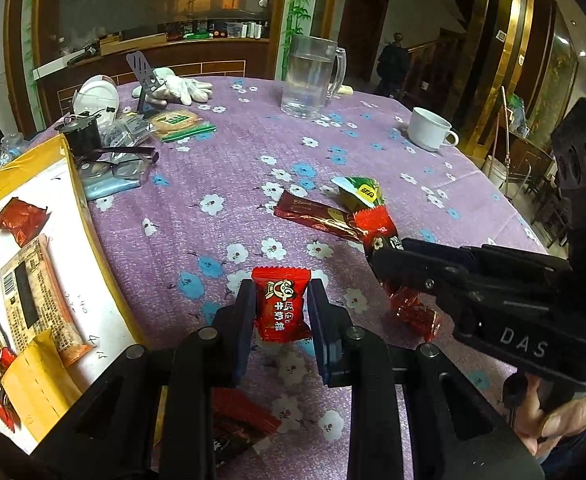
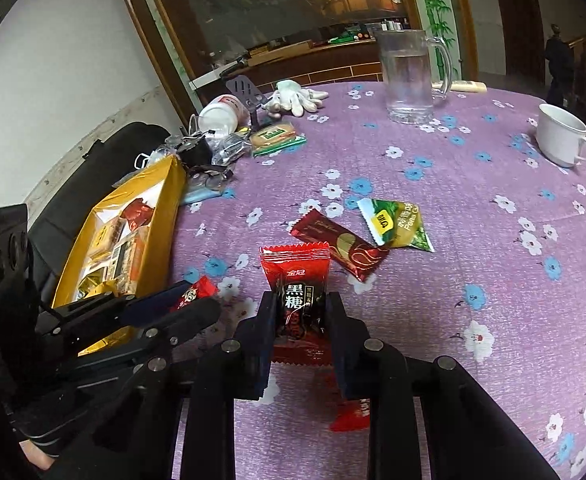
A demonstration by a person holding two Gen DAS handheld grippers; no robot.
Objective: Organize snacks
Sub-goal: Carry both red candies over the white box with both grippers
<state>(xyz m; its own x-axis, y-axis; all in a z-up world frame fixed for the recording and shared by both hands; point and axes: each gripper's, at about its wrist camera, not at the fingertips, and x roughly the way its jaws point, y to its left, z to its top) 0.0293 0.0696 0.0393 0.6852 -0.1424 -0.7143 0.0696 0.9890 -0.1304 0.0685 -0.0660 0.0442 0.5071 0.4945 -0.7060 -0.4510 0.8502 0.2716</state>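
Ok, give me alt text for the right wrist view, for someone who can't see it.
The right tongs grip a red-and-black candy packet above a purple floral tablecloth. The left tongs hold a red candy near a yellow box of snacks.

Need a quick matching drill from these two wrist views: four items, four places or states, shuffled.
Items:
1. red milk candy
2. black sugar candy
3. white cup
4. green snack packet

Places or states:
A. lying flat on the purple tablecloth, beside a dark red bar
B. clamped in the right gripper
C. clamped in the left gripper
D. standing upright near the table's far edge

Pairs: 1-C, 2-B, 3-D, 4-A
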